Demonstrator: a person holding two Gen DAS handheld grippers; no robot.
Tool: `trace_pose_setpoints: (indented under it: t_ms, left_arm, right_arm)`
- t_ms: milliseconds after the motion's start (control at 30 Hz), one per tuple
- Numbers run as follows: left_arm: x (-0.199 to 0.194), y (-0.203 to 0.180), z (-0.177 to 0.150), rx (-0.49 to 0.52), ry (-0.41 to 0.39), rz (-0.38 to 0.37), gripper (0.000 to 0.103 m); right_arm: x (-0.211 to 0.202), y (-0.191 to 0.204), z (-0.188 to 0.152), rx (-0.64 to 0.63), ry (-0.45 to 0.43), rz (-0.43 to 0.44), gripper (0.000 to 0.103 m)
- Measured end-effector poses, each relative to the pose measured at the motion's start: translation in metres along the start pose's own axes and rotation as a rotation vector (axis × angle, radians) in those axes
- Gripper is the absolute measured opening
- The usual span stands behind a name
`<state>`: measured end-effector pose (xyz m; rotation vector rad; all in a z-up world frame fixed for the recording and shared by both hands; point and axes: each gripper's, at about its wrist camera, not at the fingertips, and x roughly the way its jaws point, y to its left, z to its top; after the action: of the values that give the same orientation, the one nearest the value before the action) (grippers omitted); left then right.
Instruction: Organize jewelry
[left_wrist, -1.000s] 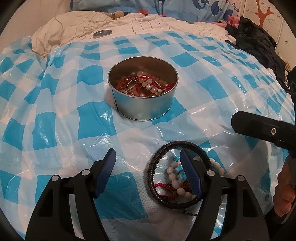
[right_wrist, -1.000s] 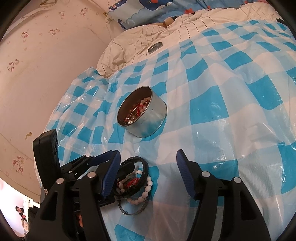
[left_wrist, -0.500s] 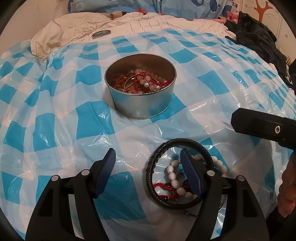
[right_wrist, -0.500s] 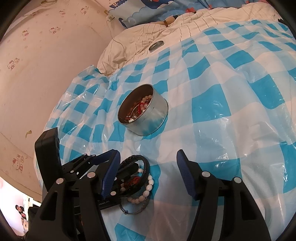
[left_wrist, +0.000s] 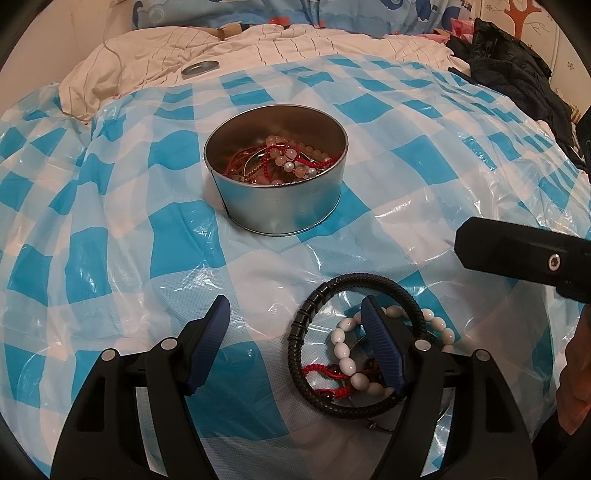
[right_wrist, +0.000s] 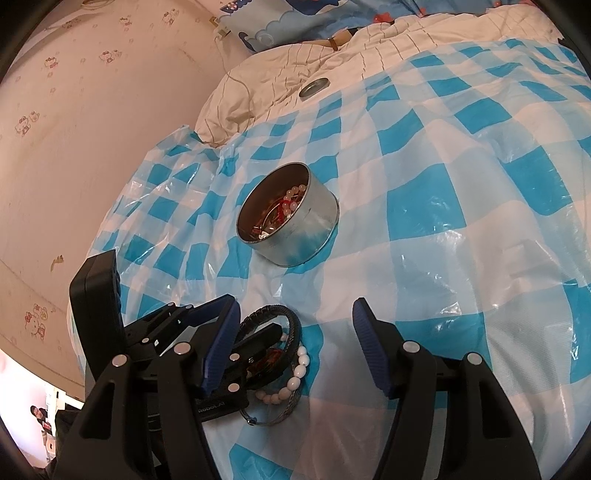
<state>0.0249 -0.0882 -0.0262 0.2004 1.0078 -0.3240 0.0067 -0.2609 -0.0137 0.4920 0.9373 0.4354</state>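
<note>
Nearest, the left gripper (left_wrist: 295, 325) hangs with its jaws wide and nothing between them; its right finger (left_wrist: 380, 347) sits over a small heap of jewelry on the bed, probably lining up for a pick. That heap holds a black braided bracelet (left_wrist: 306, 317), a white bead bracelet (left_wrist: 343, 354), a red cord bracelet (left_wrist: 325, 371) and a thin metal bangle (right_wrist: 284, 410), bunched together so 1 reach covers them. The right gripper (right_wrist: 293, 332), also wide and empty, waits just beside the heap. Farther out, the round tin (left_wrist: 280, 210) stands open on the blue checked plastic sheet (left_wrist: 110, 240), already holding beads and red cords: likely the destination. Its lid (left_wrist: 200, 68) lies beyond, on the cream quilt (left_wrist: 295, 44).
</note>
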Motion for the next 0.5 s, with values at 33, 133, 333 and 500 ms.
trace_pose_setpoints:
  t_ms: [33,133,333,500]
  left_arm:
    - [0.0001,-0.0002,0.0000,0.001,0.000,0.000,0.070]
    - [0.0000,-0.0003,-0.0001,0.001,0.000,0.001,0.070]
    - [-0.0002,-0.0037,-0.0006,0.015,0.004,-0.007,0.067]
    - [-0.0009,-0.0051,0.0009,0.022,0.029,-0.049,0.015]
  right_arm:
    - [0.0000,0.0000,0.0000,0.000,0.000,0.000,0.061]
    - [0.0001,0.0000,0.0000,0.001,-0.001,-0.001,0.063]
    - [0.0007,0.0004,-0.0006,-0.001,-0.001,-0.002,0.064]
    - [0.0006,0.0003,-0.0004,0.000,-0.002,-0.004,0.063]
